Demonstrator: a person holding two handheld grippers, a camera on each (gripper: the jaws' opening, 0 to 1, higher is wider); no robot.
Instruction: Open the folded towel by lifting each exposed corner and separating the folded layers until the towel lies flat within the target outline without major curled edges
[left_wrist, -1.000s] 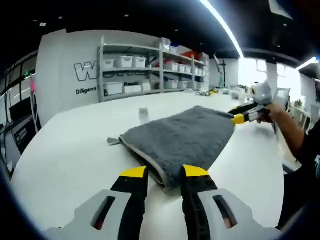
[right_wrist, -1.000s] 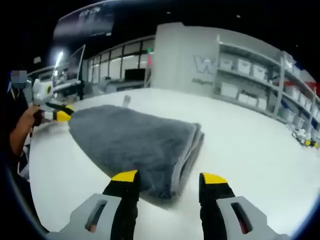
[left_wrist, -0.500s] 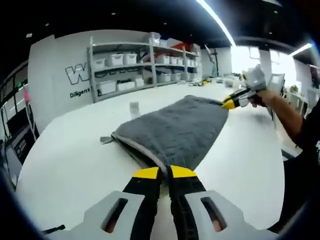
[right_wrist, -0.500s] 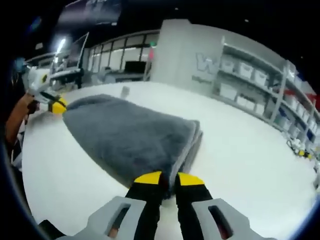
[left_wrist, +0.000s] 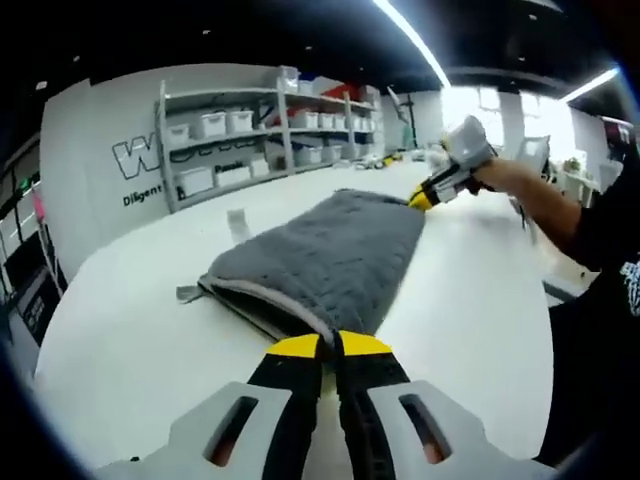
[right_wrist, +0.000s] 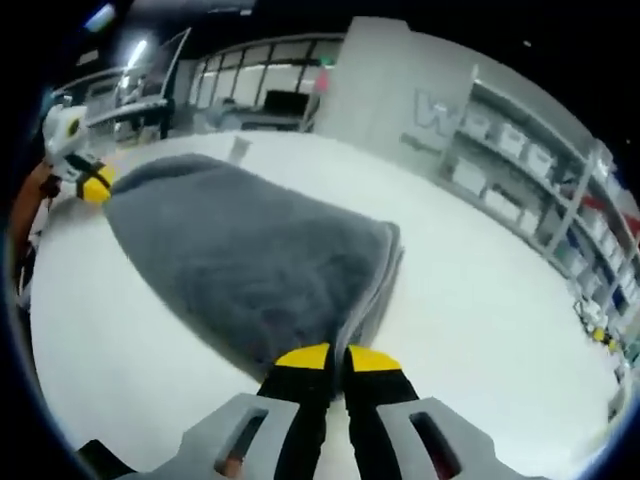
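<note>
Left gripper view: the left gripper (left_wrist: 320, 346) rises from the bottom, its yellow-tipped jaws pressed together on the near corner of the grey towel (left_wrist: 320, 255).
Towel from this side: it stretches away from the jaws across the white table (left_wrist: 120, 340), narrowing toward the far end; the pinched corner is raised off the table and a pale hem runs along the left edge.
Layers: at the left edge a lower layer peeks out beneath the top one, and a small tab (left_wrist: 188, 293) sticks out sideways onto the table.
Other claw in this view: the right gripper (left_wrist: 422, 198) is at the towel's far corner, yellow tips touching the cloth, with a person's hand (left_wrist: 495, 175) behind it.
Right gripper view: the right gripper (right_wrist: 332, 356) has its jaws closed on the towel (right_wrist: 250, 270) corner nearest it; the cloth spreads away to the upper left.
Fold edge: stacked layers show as a thick doubled edge on the towel's right side, running up from the jaws.
Far corner here: the left gripper (right_wrist: 92, 186) meets the towel's far end at the left of the view; whether it is clamped cannot be told from this angle.
Open room: bare white table (right_wrist: 480, 330) lies on both long sides of the towel.
Surroundings: shelving with white bins (left_wrist: 215, 150) stands beyond the table; a small pale upright object (left_wrist: 237, 224) sits on the table just past the towel.
</note>
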